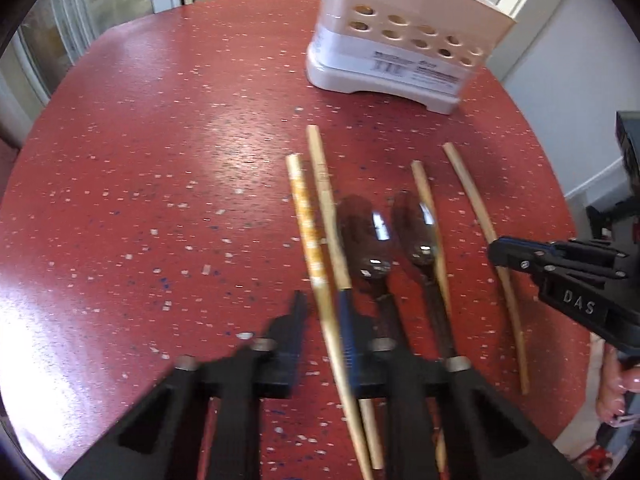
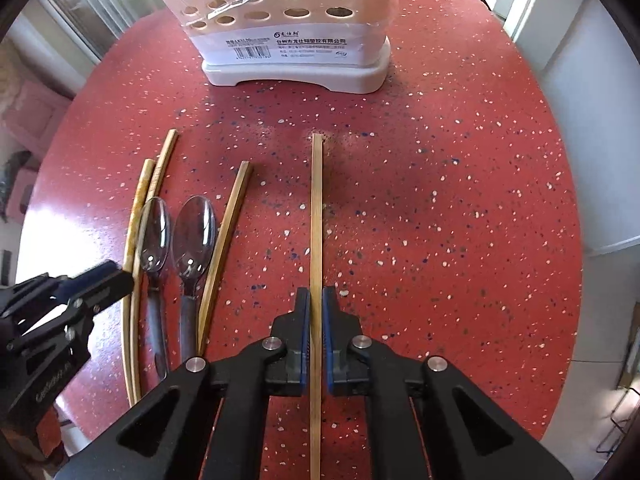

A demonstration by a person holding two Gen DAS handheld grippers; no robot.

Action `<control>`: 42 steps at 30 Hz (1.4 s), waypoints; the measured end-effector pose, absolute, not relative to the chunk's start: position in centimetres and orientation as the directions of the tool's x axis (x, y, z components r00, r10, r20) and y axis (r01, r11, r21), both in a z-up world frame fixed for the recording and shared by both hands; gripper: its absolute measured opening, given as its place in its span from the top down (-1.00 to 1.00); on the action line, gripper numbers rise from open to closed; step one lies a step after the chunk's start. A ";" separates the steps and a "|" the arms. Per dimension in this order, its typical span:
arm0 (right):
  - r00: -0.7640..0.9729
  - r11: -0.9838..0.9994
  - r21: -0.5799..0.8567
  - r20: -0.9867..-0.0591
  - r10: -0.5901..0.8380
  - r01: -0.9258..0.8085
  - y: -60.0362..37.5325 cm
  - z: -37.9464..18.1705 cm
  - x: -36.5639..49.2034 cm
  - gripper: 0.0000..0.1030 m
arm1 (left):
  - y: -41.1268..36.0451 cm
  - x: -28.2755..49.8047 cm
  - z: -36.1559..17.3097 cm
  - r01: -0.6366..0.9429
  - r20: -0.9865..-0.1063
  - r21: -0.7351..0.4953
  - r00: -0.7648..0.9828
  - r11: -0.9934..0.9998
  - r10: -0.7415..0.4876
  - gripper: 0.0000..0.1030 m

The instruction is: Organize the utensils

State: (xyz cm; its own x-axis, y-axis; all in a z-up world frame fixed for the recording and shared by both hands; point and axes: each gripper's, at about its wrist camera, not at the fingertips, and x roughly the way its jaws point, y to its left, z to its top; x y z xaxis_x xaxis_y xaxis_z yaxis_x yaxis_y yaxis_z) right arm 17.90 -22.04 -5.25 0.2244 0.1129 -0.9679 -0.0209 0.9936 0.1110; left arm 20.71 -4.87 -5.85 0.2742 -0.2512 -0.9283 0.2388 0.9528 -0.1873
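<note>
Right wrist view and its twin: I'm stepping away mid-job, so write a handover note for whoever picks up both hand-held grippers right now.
Right hand-held gripper: shut on a plain chopstick, which still looks to be lying on the red table.
Left hand-held gripper: jaws apart over the patterned chopstick and its neighbour; no clamp visible, picture blurred.
Also on the table: two clear spoons and a fourth chopstick.
White utensil holder: upright beyond them.
Done: nothing seen stowed.
Left: move all six pieces into the holder.
</note>
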 end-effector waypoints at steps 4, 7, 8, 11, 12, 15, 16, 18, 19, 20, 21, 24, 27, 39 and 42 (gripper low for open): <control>0.249 0.982 0.190 -0.950 0.188 -0.016 -24.4 -5.6 16.1 0.88 | -5.5 19.4 -5.5 0.249 -0.916 -0.126 0.342 0.960 -0.209 0.33; 0.277 0.970 0.242 -0.932 0.235 -0.010 -25.9 -5.4 15.2 0.88 | -5.4 17.8 -5.0 0.239 -0.886 -0.137 0.404 0.961 -0.226 0.46; 0.285 0.966 0.258 -0.925 0.249 -0.008 -26.4 -5.3 14.9 0.88 | -5.3 17.2 -4.6 0.231 -0.873 -0.142 0.430 0.963 -0.232 0.46; 0.316 0.951 0.308 -0.902 0.294 -0.006 -27.9 -4.9 14.0 0.88 | -5.1 15.9 -3.4 0.221 -0.840 -0.143 0.488 0.965 -0.236 0.46; 0.324 0.948 0.319 -0.896 0.304 -0.006 -28.2 -4.8 13.8 0.88 | -5.0 15.6 -3.0 0.217 -0.833 -0.143 0.500 0.966 -0.236 0.46; 0.350 0.938 0.346 -0.878 0.327 -0.009 -29.1 -4.2 13.0 0.88 | -4.8 15.0 -2.4 0.214 -0.821 -0.161 0.513 0.964 -0.251 0.46; 0.350 0.940 0.342 -0.879 0.323 -0.009 -29.3 -3.5 13.0 0.88 | -4.7 15.0 -2.5 0.209 -0.825 -0.153 0.511 0.966 -0.242 0.45; 0.350 0.942 0.336 -0.881 0.318 -0.011 -29.2 -3.4 13.0 0.88 | -4.7 15.4 -2.8 0.191 -0.839 -0.117 0.506 0.975 -0.200 0.45; 0.351 0.943 0.334 -0.881 0.318 -0.015 -29.4 -3.4 13.1 0.88 | -4.4 15.6 -3.0 0.192 -0.843 -0.112 0.501 0.975 -0.196 0.45; 0.354 0.943 0.333 -0.880 0.318 -0.019 -29.3 -3.3 12.9 0.88 | -4.4 15.7 -3.0 0.188 -0.844 -0.108 0.502 0.976 -0.190 0.45; 0.357 0.942 0.335 -0.878 0.320 -0.021 -28.8 -3.0 12.9 0.88 | -4.2 15.9 -2.9 0.181 -0.845 -0.102 0.504 0.978 -0.181 0.45; 0.359 0.935 0.355 -0.869 0.339 -0.024 -28.5 -2.8 12.8 0.88 | -4.4 16.4 -3.3 0.187 -0.865 -0.071 0.478 0.980 -0.154 0.31; 0.362 0.929 0.370 -0.862 0.354 -0.027 -28.3 -2.7 12.7 0.88 | -4.2 16.5 -3.9 0.171 -0.874 0.007 0.479 0.985 -0.077 -1.00; 0.374 0.917 0.397 -0.846 0.379 -0.031 -28.4 -2.2 11.9 0.88 | -3.3 18.2 -6.2 0.199 -0.901 0.049 0.432 0.979 -0.043 -1.00; 0.375 0.919 0.393 -0.847 0.377 -0.035 -28.3 -2.1 11.9 0.88 | -3.6 17.9 -6.2 0.219 -0.902 0.058 0.430 0.974 -0.043 -1.00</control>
